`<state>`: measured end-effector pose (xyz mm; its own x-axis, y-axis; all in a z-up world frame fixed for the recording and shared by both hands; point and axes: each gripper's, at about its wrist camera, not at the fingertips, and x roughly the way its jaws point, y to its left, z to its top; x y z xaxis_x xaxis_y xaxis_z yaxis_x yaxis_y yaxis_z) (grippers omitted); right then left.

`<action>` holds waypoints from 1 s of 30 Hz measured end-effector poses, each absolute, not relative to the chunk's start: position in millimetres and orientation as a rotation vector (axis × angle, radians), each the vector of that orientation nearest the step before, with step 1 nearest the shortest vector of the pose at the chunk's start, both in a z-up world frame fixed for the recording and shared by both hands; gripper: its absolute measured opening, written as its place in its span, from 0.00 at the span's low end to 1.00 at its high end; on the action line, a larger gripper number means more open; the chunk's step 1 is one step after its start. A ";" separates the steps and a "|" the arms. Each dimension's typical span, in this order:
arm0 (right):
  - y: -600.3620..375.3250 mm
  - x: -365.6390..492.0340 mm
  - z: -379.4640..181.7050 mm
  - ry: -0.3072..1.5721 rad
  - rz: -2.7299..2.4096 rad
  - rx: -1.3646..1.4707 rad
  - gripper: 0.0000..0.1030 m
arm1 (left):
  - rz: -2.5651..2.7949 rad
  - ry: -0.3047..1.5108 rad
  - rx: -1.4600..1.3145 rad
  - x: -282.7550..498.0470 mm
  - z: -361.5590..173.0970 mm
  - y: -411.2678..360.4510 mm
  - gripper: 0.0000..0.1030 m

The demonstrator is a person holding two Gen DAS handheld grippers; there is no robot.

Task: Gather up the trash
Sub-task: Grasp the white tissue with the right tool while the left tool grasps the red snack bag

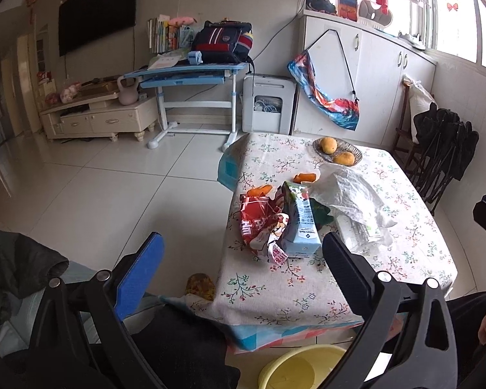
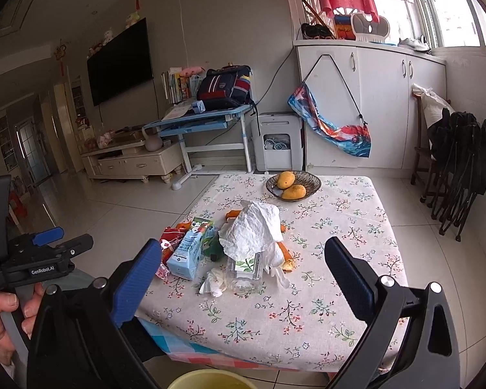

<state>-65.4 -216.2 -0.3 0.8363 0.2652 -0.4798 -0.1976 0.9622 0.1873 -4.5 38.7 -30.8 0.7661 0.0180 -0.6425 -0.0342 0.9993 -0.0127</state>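
Observation:
Trash lies in a heap on the floral table [image 1: 307, 295] [image 2: 275, 317]: a red snack wrapper [image 1: 256, 220] [image 2: 168, 238], a blue drink carton [image 1: 299, 223] [image 2: 188, 253], a white plastic bag [image 1: 346, 191] [image 2: 252, 230], a clear plastic box [image 2: 246, 270], a crumpled tissue [image 2: 214, 282] and orange peels [image 1: 259, 190] [image 2: 286, 253]. My left gripper [image 1: 243, 253] is open, held short of the table's near-left corner. My right gripper [image 2: 243, 265] is open too, above the near edge, nothing between its fingers. A yellow bin [image 1: 295, 369] [image 2: 207, 381] sits on the floor below the table.
A bowl with two mangoes [image 1: 337, 152] [image 2: 293, 183] stands at the table's far side. Folded black chairs [image 2: 460, 168] lean on the right wall. A blue desk [image 1: 191, 77], a TV stand [image 1: 97, 116] and white cabinets [image 2: 372, 103] line the back. A hand [image 2: 3, 317] holds the left tool.

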 end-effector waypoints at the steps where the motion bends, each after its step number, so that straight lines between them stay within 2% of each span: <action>1: -218.9 -57.0 -4.4 0.538 0.252 0.140 0.94 | 0.024 0.711 -0.019 3.2 -37.1 37.2 0.92; 11: -236.3 25.5 -44.9 0.682 0.288 0.225 0.93 | 0.011 0.888 0.003 94.5 -105.1 29.9 0.92; 15: -232.0 48.5 -53.7 0.711 0.314 0.206 0.91 | 0.003 0.953 -0.017 119.7 -127.6 29.7 0.88; 16: -231.7 53.9 -56.2 0.720 0.320 0.206 0.87 | -0.008 0.972 -0.026 124.5 -133.1 28.9 0.87; 17: -231.8 60.4 -58.7 0.732 0.328 0.208 0.84 | -0.013 0.989 -0.036 128.8 -138.3 28.1 0.85; 19: -230.5 72.7 -65.4 0.761 0.339 0.212 0.78 | -0.022 1.018 -0.042 135.8 -149.4 27.3 0.69; 20: -229.6 78.8 -70.3 0.773 0.338 0.213 0.78 | -0.031 1.031 -0.051 138.5 -153.6 27.3 0.65; 22: -227.6 89.3 -78.4 0.805 0.342 0.220 0.72 | -0.057 1.053 -0.085 142.4 -160.0 29.2 0.46; 23: -226.7 94.0 -82.6 0.821 0.348 0.229 0.70 | -0.063 1.058 -0.089 143.5 -162.6 29.1 0.46; 26: -224.8 103.6 -95.4 0.873 0.386 0.270 0.45 | -0.080 1.035 -0.107 140.9 -161.7 31.0 0.41; 27: -225.1 105.9 -99.4 0.887 0.409 0.296 0.33 | -0.082 1.024 -0.109 140.2 -159.8 31.2 0.39; 29: -226.2 106.7 -101.9 0.888 0.433 0.329 0.21 | -0.093 0.991 -0.106 136.5 -153.3 30.1 0.37; 30: -226.1 106.7 -100.0 0.883 0.432 0.322 0.10 | -0.088 0.967 -0.095 133.7 -148.8 28.6 0.37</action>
<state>106.7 -226.1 -100.0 0.5581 0.4891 -0.6703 -0.2291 0.8672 0.4421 133.7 28.6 -148.8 0.5645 -0.1174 -0.8170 0.0324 0.9922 -0.1202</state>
